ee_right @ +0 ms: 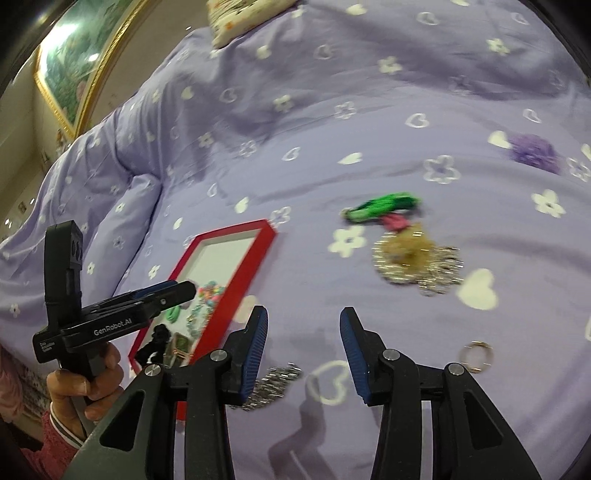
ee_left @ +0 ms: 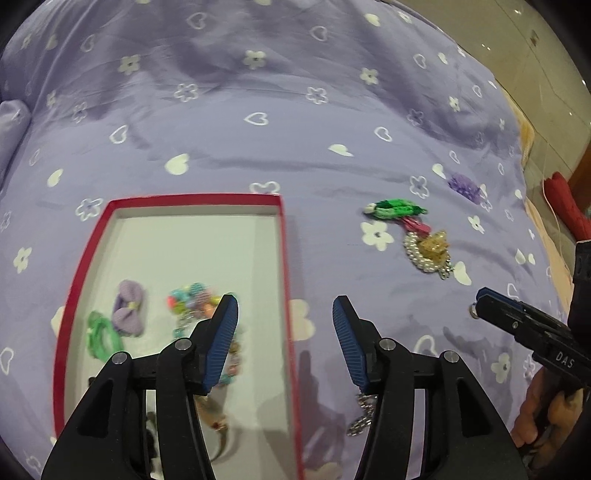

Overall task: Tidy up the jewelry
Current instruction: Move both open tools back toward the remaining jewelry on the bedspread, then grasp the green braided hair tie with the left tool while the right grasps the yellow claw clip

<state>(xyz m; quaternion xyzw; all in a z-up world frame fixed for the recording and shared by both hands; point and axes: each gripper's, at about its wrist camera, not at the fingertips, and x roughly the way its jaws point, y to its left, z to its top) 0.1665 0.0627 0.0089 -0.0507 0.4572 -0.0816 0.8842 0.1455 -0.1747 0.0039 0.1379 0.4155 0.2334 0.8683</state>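
A red-rimmed box (ee_left: 285, 258) with a white floor lies on the purple bedspread; it also shows in the right wrist view (ee_right: 236, 273). Inside lie a purple bow (ee_left: 128, 307), a green hair tie (ee_left: 100, 336) and a colourful bead bracelet (ee_left: 190, 299). My left gripper (ee_left: 285, 332) is open and empty over the box's right rim. On the bedspread lie a green hair tie (ee_right: 384, 206), a gold and pearl piece (ee_right: 413, 254), a purple scrunchie (ee_right: 533, 151), a gold ring (ee_right: 476, 356) and a silver chain (ee_right: 273, 384). My right gripper (ee_right: 303, 350) is open and empty just above the bedspread, right of the chain.
The bedspread (ee_left: 295, 110) ends at a tiled floor (ee_left: 535, 55) on the right, with a red object (ee_left: 565, 206) there. A pillow (ee_right: 240, 18) and a framed picture (ee_right: 74, 62) lie beyond the bed.
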